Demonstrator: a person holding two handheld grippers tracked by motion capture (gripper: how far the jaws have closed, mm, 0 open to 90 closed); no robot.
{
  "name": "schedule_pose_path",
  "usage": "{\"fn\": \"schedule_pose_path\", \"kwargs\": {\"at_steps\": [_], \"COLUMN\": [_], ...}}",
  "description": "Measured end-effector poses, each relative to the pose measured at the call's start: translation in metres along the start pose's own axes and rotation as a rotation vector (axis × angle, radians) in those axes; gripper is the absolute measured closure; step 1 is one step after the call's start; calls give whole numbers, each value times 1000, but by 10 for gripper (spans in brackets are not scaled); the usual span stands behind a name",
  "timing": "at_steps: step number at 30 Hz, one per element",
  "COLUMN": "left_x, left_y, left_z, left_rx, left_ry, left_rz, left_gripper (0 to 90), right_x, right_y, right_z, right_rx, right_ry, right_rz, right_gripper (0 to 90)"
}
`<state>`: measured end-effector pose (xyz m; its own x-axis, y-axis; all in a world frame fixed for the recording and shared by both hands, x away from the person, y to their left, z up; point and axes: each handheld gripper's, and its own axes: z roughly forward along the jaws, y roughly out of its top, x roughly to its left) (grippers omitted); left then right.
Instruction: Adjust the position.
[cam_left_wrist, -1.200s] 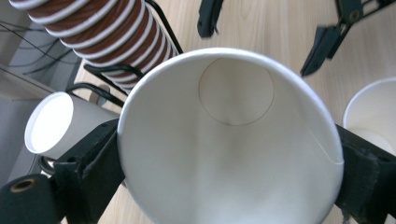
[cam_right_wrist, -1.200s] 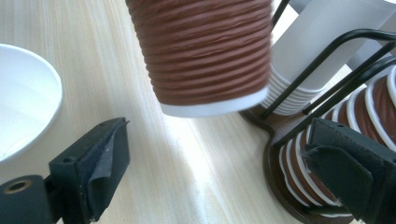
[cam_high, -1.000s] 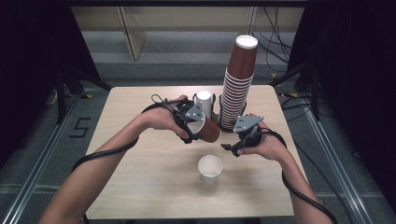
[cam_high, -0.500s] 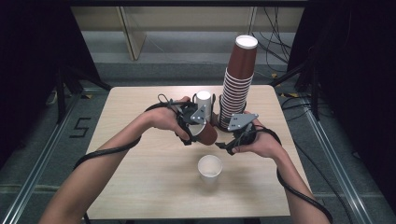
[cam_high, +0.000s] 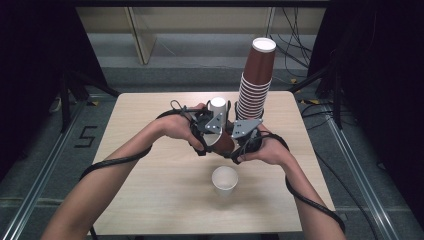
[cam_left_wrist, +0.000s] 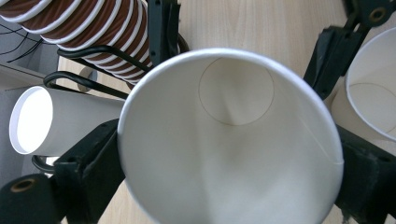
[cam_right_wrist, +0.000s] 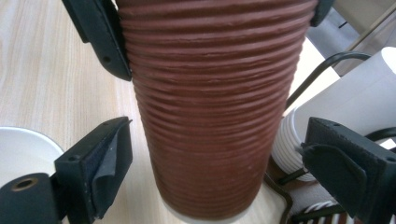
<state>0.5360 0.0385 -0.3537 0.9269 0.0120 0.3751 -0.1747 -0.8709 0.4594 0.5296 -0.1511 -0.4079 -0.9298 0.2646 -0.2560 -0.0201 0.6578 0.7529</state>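
Left gripper clamps the brown ribbed paper cup at its rim; right gripper straddles the cup's base, jaws just closing, pads not touching; the left gripper view alone shows the white interior.

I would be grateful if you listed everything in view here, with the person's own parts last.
table: one, light wood, centre.
brown cup stack: one tall stack, brown with white rims, at the table's far right.
white cup stack: one, white, upright just left of the brown stack.
single white cup: one, open end up, near the table's front.
held cup: one, ribbed brown outside, white inside, lifted above the table.
cables: several, dark, on the floor behind.
left gripper: black jaws clamped on the held cup.
right gripper: jaws just been closing, either side of the held cup, gaps showing.
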Motion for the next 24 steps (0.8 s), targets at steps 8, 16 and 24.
{"fn": "schedule_pose_path", "kwargs": {"at_steps": [8, 16, 24], "left_x": [-2, -4, -2], "left_y": [3, 7, 10], "left_z": [-1, -1, -3], "left_rx": [-14, -27, -82], "left_ry": [0, -8, -30], "left_rz": [8, 20, 9], "left_gripper": [89, 90, 79], "right_x": [2, 2, 1], "right_y": [-1, -2, -5], "right_z": [7, 7, 0], "right_rx": [1, -7, -28], "right_ry": [21, 33, 26], "right_rz": [3, -14, -28], "right_gripper": [152, 206, 210]}}
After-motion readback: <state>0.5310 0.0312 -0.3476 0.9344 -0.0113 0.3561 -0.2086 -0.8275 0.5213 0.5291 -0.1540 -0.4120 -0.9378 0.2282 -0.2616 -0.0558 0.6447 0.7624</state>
